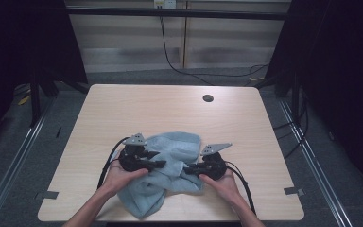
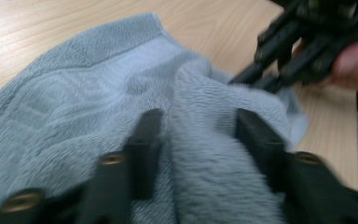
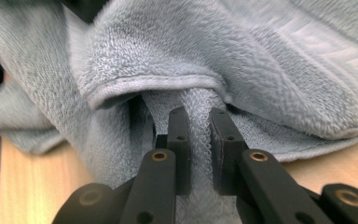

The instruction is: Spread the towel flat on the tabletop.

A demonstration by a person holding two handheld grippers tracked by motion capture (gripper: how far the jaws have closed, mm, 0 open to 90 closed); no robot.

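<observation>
On the light wooden tabletop [image 1: 123, 109], the right gripper [image 3: 199, 122] pinches a crumpled pale-blue terry towel [image 1: 170, 170]; the left gripper [image 2: 198, 133] straddles it, jaws wide.
</observation>
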